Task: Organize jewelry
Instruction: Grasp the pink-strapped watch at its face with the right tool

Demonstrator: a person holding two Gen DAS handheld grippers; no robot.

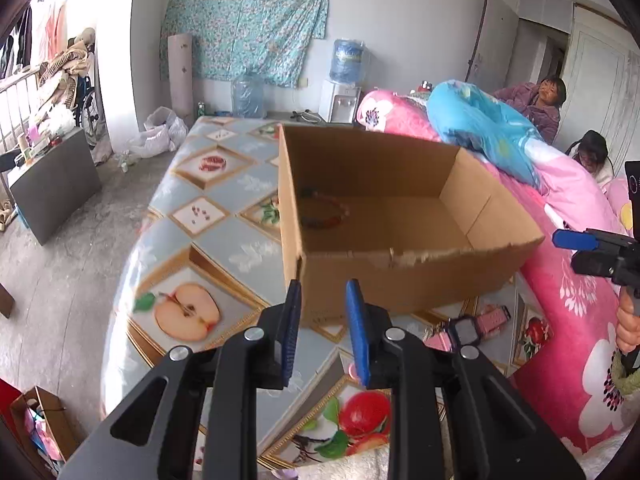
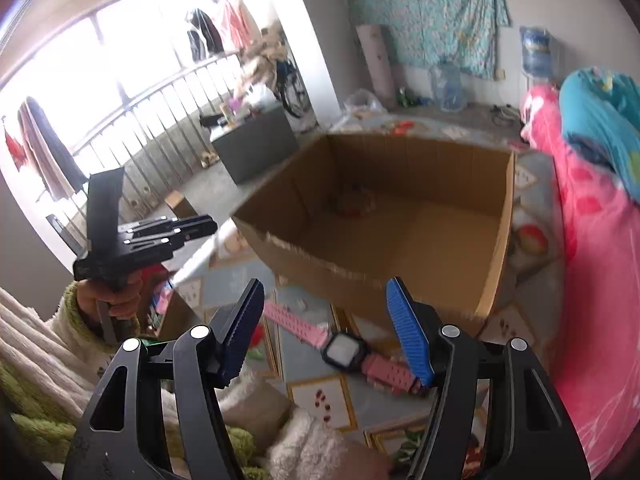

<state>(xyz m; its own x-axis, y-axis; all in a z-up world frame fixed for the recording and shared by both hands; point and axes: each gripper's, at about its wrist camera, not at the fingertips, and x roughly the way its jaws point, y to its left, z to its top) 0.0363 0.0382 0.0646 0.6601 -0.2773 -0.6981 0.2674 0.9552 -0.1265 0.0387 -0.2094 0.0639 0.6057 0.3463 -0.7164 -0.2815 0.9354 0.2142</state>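
Note:
An open cardboard box (image 1: 400, 284) (image 2: 496, 240) stands on the bed's fruit-patterned sheet. A beaded bracelet (image 1: 325, 213) (image 2: 354, 205) lies on its floor near one corner. A pink watch with a dark square face (image 2: 344, 350) (image 1: 466, 330) lies on the sheet just in front of the box. My right gripper (image 2: 326, 284) hovers over the watch, wide open and empty. My left gripper (image 1: 324, 286) is at the box's near corner, its blue pads a narrow gap apart with nothing between them. Each gripper shows in the other's view: the right gripper (image 1: 565, 252), the left gripper (image 2: 208, 227).
A pink flowered quilt (image 1: 568, 280) (image 2: 592, 260) and a blue pillow (image 1: 480, 124) are piled along the right of the box. Two persons (image 1: 548, 96) sit beyond the quilt. A grey cabinet (image 1: 52, 184) stands on the floor to the left, a water dispenser (image 1: 344, 88) at the back wall.

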